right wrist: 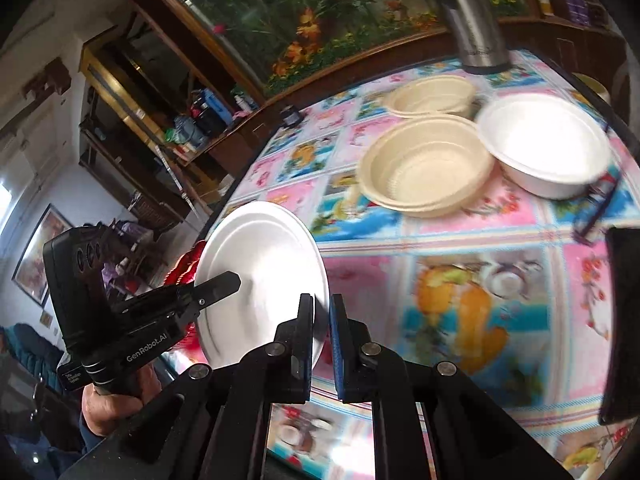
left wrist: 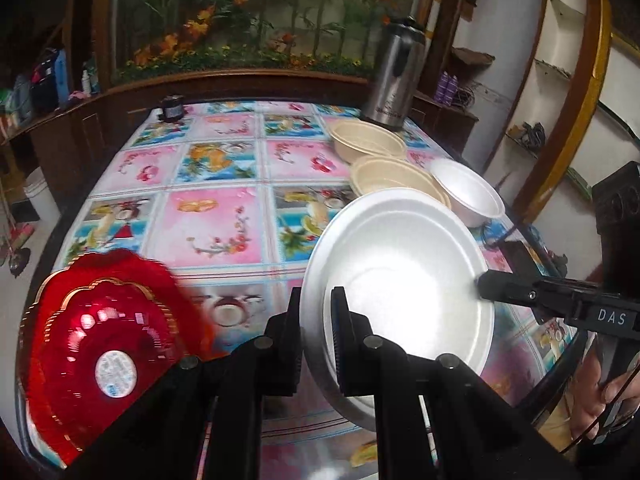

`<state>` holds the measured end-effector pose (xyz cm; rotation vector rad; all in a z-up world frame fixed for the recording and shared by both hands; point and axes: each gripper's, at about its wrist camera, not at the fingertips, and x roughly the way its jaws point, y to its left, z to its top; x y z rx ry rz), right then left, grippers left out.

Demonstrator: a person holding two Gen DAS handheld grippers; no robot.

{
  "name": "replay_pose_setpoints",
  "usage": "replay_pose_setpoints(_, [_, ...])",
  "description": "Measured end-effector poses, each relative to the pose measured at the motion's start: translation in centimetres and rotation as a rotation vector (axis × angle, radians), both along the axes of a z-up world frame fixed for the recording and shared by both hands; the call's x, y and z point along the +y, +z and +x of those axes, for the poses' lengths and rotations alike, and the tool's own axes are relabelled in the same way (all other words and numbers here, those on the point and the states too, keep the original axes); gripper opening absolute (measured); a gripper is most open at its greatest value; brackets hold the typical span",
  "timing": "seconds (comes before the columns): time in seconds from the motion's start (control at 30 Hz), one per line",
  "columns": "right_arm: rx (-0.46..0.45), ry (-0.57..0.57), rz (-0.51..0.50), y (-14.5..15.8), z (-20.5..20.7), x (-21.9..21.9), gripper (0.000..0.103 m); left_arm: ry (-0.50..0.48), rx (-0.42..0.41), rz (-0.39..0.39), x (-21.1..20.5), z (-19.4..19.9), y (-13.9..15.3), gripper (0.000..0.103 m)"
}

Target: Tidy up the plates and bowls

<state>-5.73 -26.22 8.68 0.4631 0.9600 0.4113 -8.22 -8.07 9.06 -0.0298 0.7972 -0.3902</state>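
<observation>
A white foam plate (left wrist: 400,276) is held tilted above the table, gripped at both edges. My left gripper (left wrist: 318,312) is shut on its near rim. My right gripper (right wrist: 322,320) is shut on its opposite rim; its finger shows in the left wrist view (left wrist: 504,286). The plate also shows in the right wrist view (right wrist: 264,272), with the left gripper's finger (right wrist: 218,286) on it. A red scalloped plate (left wrist: 104,344) lies at the table's left front. Two beige bowls (right wrist: 426,164) (right wrist: 434,96) and a white foam bowl (right wrist: 546,144) sit at the right.
The table has a flowered patchwork cloth (left wrist: 208,216). A steel thermos (left wrist: 394,76) stands at the back right, a small dark jar (left wrist: 173,108) at the back left. A dark flat object (right wrist: 624,320) lies near the right edge. Wooden shelves surround the table.
</observation>
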Motion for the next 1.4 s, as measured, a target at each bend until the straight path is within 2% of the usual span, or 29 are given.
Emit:
replay_pose_setpoints(0.33, [-0.016, 0.162, -0.013, 0.9, 3.5, 9.0, 0.010, 0.190, -0.012, -0.020, 9.2, -0.8, 0.3, 0.011])
replay_pose_setpoints(0.6, [0.042, 0.265, -0.033, -1.5, 6.4, 16.2, 0.010, 0.325, 0.021, -0.039, 15.2, -1.2, -1.4, 0.011])
replay_pose_setpoints(0.83, [0.092, 0.317, -0.069, -3.5, 8.1, 20.4, 0.010, 0.381, 0.058, -0.059, 17.8, -0.8, -3.1, 0.011])
replay_pose_setpoints(1.13, [0.119, 0.333, -0.083, -4.7, 8.6, 21.8, 0.010, 0.401, 0.087, -0.082, 18.8, -0.6, -4.4, 0.011])
replay_pose_setpoints(1.3, [0.120, 0.327, -0.085, -5.0, 8.9, 22.0, 0.012, 0.417, 0.091, -0.088, 19.1, -0.4, -4.4, 0.017])
replay_pose_setpoints(1.37, [0.117, 0.324, -0.081, -5.0, 9.0, 21.8, 0.012, 0.427, 0.089, -0.089, 19.2, -0.5, -4.3, 0.032])
replay_pose_setpoints(1.4, [0.115, 0.323, -0.079, -4.9, 8.9, 21.8, 0.012, 0.432, 0.084, -0.090, 19.3, -0.6, -4.2, 0.035])
